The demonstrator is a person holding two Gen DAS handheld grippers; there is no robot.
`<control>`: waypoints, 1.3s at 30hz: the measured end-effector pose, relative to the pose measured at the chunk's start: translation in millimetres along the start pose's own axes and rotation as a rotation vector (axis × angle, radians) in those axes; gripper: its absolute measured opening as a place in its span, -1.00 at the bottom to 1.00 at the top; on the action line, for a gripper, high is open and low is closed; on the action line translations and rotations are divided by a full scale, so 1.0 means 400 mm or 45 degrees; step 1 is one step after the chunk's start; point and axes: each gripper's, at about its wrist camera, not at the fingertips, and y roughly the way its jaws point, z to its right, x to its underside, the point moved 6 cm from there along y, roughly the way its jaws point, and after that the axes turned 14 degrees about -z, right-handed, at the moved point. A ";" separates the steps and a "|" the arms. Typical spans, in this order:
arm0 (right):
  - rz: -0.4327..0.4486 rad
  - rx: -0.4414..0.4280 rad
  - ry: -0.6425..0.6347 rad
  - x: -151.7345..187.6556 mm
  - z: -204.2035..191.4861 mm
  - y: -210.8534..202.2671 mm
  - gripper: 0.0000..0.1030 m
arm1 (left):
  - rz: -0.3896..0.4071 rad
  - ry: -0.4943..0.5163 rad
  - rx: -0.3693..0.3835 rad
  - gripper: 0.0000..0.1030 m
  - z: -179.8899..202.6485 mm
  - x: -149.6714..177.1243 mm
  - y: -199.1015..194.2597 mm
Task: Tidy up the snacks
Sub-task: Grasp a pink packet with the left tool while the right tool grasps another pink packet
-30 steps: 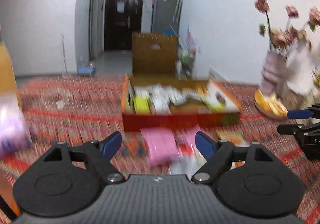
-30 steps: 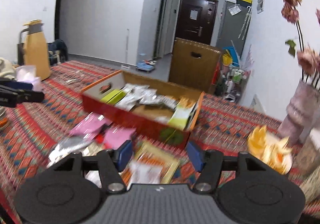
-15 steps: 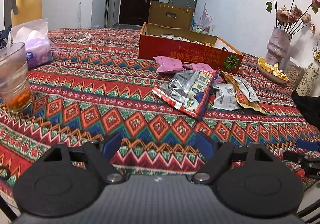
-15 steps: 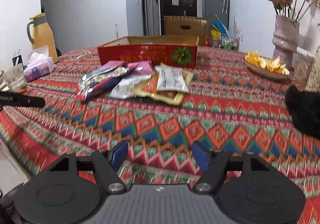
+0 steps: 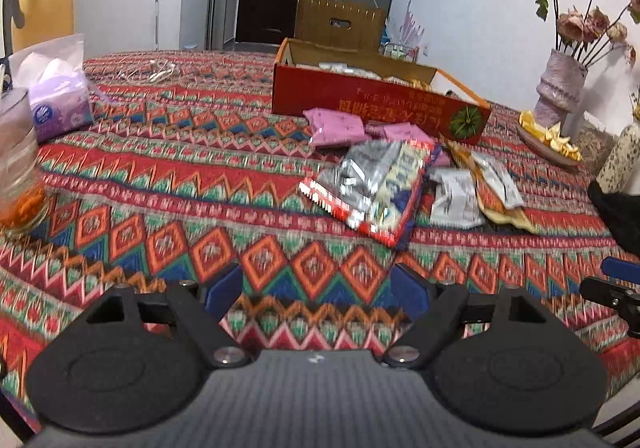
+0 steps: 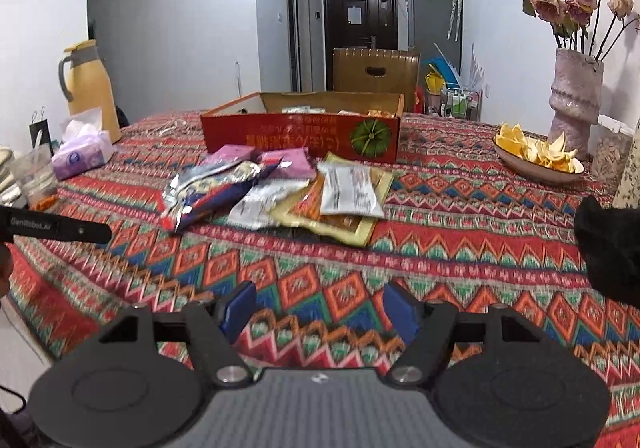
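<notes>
A loose heap of snack packets [image 6: 276, 187] lies on the patterned tablecloth [image 6: 360, 268] just in front of the red cardboard box [image 6: 300, 137]: pink pouches [image 5: 338, 125], a crinkled silver-and-red bag [image 5: 372, 183], and white and yellow sachets. More packets sit inside the box. The left gripper [image 5: 316, 288] and right gripper [image 6: 320, 308] both hover spread and empty, near the table's edge. Only the right wrist view shows the whole bowl of orange peel [image 6: 536, 157]; only the left shows the white cable [image 5: 152, 71].

Left gripper [image 5: 318, 288] and right gripper [image 6: 320, 310]: black ribbed housings, silver pivot screws, blue fingertip pads (both alike).
</notes>
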 end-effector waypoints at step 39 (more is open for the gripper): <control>-0.123 -0.089 -0.183 -0.454 -0.115 0.544 0.18 | -0.060 0.178 0.027 0.20 0.049 -0.434 0.415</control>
